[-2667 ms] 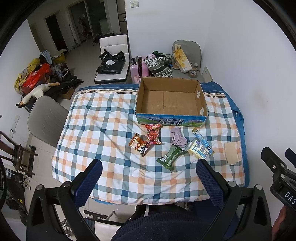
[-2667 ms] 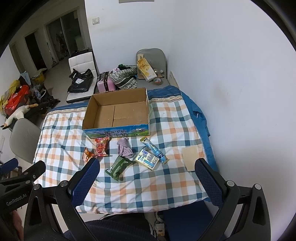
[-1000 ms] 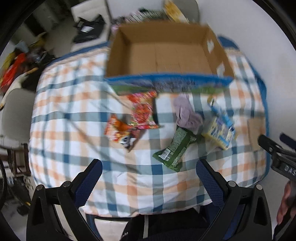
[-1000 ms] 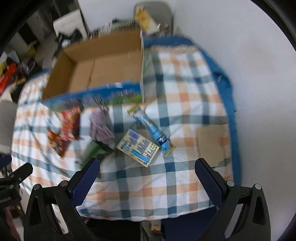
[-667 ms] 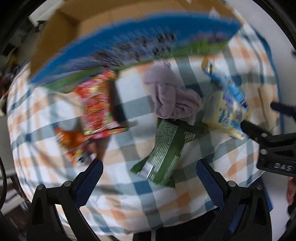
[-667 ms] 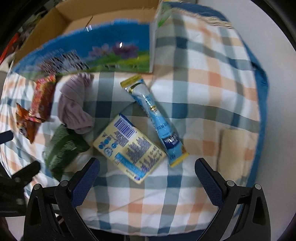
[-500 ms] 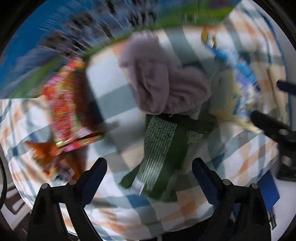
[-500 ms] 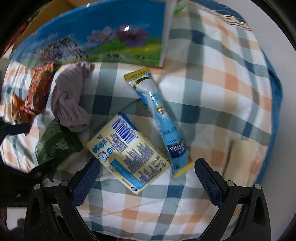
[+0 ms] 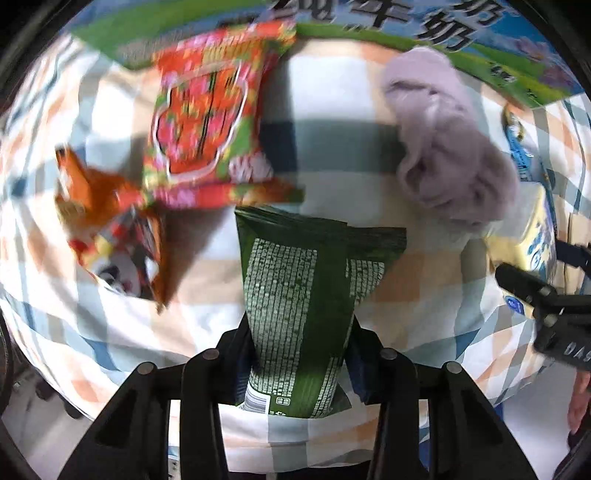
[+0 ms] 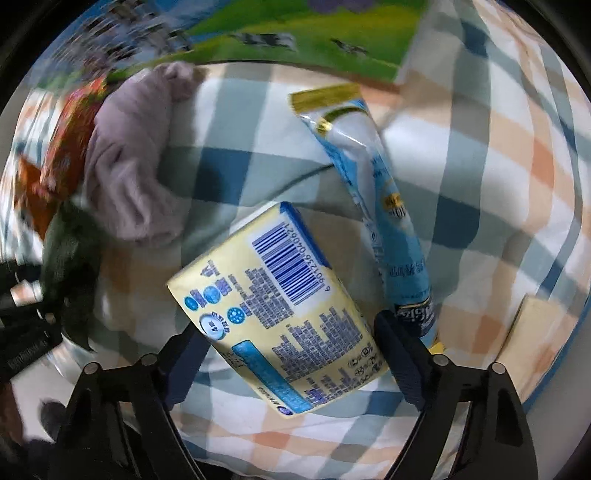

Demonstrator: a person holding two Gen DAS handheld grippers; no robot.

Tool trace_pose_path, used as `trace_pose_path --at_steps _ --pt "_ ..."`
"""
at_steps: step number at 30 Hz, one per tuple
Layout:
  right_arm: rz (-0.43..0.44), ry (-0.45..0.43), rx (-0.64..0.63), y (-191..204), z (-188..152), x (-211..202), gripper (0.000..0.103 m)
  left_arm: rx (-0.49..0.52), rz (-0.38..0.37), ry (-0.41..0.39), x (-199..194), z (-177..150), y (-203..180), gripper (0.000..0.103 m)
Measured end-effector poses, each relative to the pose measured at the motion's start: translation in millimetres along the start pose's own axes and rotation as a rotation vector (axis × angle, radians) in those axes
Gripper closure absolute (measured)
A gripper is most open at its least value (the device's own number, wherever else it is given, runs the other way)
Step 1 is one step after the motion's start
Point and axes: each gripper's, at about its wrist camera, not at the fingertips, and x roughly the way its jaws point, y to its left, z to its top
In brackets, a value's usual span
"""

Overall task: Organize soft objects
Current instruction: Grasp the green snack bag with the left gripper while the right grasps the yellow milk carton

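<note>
On the checked cloth that covers the worktop, near its front edge, both tongs are down among the soft things. The left tongs are clenched on the near end of the green packet, which points away toward the printed carton wall at the back. Just beyond the packet's far end lies the red snack bag, with an orange snack bag touching it on the left. The lilac cloth bundle sits to the right, close against the carton. The right tongs grip the yellow tissue pack, one finger on each long side; its barcode faces up. The light blue tube lies just beside the pack on the right, running from the carton toward the front edge. A beige card rests near the right edge of the worktop.
</note>
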Motion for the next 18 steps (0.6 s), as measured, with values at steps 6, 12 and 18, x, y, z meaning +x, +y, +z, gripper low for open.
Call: trace_pose_path --at_steps 6,12,18 --pt "0.227 0.132 0.336 -16.3 -3.8 28.5 0.028 0.006 -0.003 -0.006 28.2 -4.7 -11.1 0.061" --pt "0.149 0.108 0.336 3.5 -5.9 48.0 0.025 -0.025 -0.029 -0.008 25.1 16.4 6.2 0.061" --pt "0.096 0.059 0.327 36.1 -7.8 61.3 0.028 -0.045 -0.014 -0.040 14.7 7.6 14.3 0.066"
